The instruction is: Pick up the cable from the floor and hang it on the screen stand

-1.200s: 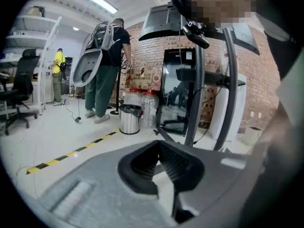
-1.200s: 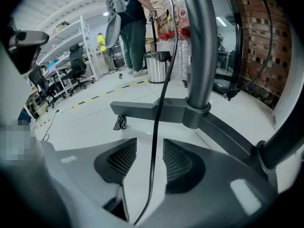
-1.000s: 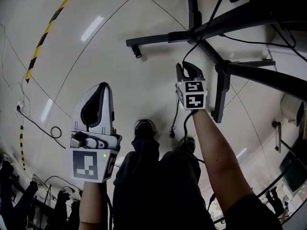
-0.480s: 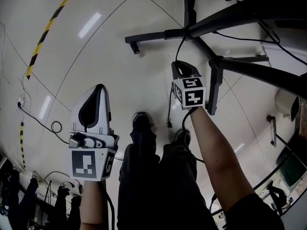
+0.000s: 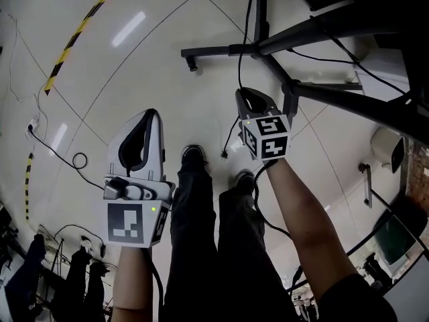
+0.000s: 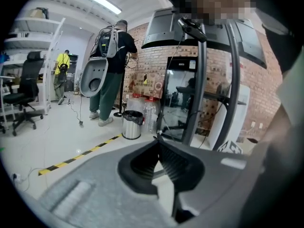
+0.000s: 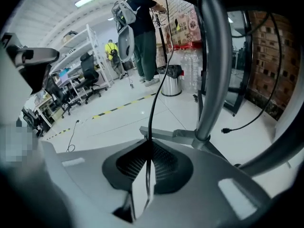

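A thin black cable (image 5: 240, 49) runs from the top of the head view down into my right gripper (image 5: 249, 94). Its jaws have just been closing and are shut on the cable. A loose end with a plug (image 5: 224, 155) dangles beside that gripper. In the right gripper view the cable (image 7: 156, 70) rises straight out of the pinched right gripper (image 7: 148, 141), next to the screen stand's grey pole (image 7: 211, 80). The stand's dark base legs (image 5: 268, 45) spread just beyond the right gripper. My left gripper (image 5: 151, 114) hovers to the left, shut and holding nothing, as its own view of the left gripper (image 6: 156, 140) confirms.
Yellow-black tape (image 5: 74, 35) crosses the floor at the far left. Another cable (image 5: 74, 163) loops on the floor at the left. My own shoes (image 5: 194, 156) stand between the grippers. A metal bin (image 6: 132, 125) and a standing person (image 6: 111, 80) are beyond the stand.
Both grippers have risen toward the head camera. The cable has come up with the right gripper, and its plug end now hangs higher beside my legs.
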The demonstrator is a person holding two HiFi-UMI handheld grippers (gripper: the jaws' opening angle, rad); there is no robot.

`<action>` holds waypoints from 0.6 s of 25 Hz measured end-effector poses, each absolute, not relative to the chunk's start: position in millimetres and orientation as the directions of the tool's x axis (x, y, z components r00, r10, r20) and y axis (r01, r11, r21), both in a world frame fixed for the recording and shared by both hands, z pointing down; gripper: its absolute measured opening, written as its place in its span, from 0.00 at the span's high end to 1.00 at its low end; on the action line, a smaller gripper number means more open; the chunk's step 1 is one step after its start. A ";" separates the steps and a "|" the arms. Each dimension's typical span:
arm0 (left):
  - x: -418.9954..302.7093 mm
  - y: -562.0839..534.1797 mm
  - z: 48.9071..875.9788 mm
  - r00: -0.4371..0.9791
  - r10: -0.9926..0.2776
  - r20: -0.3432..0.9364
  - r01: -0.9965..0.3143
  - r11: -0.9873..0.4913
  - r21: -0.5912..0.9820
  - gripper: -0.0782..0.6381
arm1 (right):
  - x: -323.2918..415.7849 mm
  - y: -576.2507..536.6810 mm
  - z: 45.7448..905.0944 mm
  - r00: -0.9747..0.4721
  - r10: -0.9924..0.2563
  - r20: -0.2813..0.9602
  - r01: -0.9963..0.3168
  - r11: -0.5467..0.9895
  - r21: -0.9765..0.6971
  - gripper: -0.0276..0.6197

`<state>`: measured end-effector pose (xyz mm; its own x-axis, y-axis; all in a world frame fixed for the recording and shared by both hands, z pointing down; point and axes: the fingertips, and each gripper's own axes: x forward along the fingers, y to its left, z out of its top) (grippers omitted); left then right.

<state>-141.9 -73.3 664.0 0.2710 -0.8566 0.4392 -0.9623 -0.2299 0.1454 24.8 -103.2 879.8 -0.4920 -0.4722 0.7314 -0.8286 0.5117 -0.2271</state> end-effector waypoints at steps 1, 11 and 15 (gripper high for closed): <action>-141.9 -71.2 655.3 0.269 -0.856 0.442 -0.963 -0.227 0.147 0.88 | 22.6 -101.5 865.8 -0.500 -0.474 0.725 -0.823 0.520 -0.228 0.91; -138.8 -68.9 550.5 0.264 -0.880 0.395 -0.964 -0.227 0.140 0.88 | 13.3 -87.1 741.6 -0.546 -0.504 0.669 -0.803 0.544 -0.245 0.91; -125.9 -70.4 522.7 0.287 -0.884 0.369 -0.957 -0.251 0.143 0.88 | 16.7 -93.5 705.0 -0.545 -0.544 0.638 -0.813 0.531 -0.241 0.91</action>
<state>-125.9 -70.4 522.7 0.2873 -0.8839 0.3691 -0.9572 -0.2512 0.1435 16.7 -93.5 705.0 -0.5447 -0.5438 0.6384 -0.8125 0.5307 -0.2412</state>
